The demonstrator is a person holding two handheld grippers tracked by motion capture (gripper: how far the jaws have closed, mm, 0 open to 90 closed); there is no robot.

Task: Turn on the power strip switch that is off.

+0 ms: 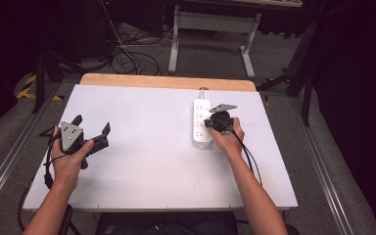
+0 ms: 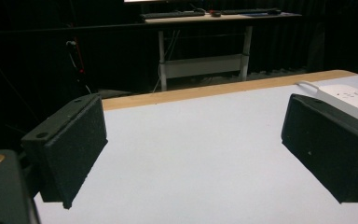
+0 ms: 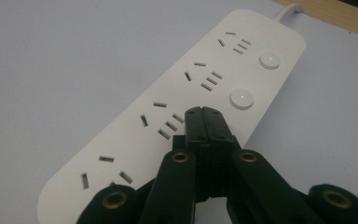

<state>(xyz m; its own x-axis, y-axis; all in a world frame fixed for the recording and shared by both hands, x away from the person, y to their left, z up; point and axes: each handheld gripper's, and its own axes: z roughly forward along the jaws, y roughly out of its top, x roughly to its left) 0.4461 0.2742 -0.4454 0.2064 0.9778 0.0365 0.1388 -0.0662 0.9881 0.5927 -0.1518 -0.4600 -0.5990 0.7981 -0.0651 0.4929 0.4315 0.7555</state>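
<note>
On the left of the white table [image 1: 152, 161], high view: left gripper [image 1: 94, 131], held in the left hand [image 1: 68, 159], jaws spread wide and empty, hovering near the left edge. Grey three-cornered plate [image 1: 71, 135] on top; black cable [image 1: 46, 169] trailing down past the wrist. Bare tabletop lies between this gripper and the power strip [image 1: 200, 122], the two well apart.

Left gripper view: both black pads [image 2: 74, 149] released, far apart, nothing between them; past the right pad, one end of the strip [image 2: 354, 98] with its white cord [image 2: 305, 84]; beyond, the wooden table edge [image 2: 214, 89] and a desk [image 2: 205, 42] in a dark room.

Right of centre, high view: white strip lying lengthwise, cord end toward the far wooden edge [image 1: 166, 81]. Right gripper [image 1: 209, 123], in the right hand [image 1: 227, 139], reaches over the strip's right side and covers part of it; its jaw state is not legible from above.

Right gripper view: jaws clenched together, tips [image 3: 205, 114] pressed shut over the strip's face [image 3: 135, 140], beside the third socket group, where a button would line up with the two round buttons [image 3: 241, 98] visible further along. Whether the tips touch the strip cannot be told. Four socket groups show; cord [image 3: 291, 7] exits at the far end.

No brand, label or writing legible anywhere.

Floor behind the table: tangled cables [image 1: 127, 56] and a white desk frame [image 1: 210, 34].
</note>
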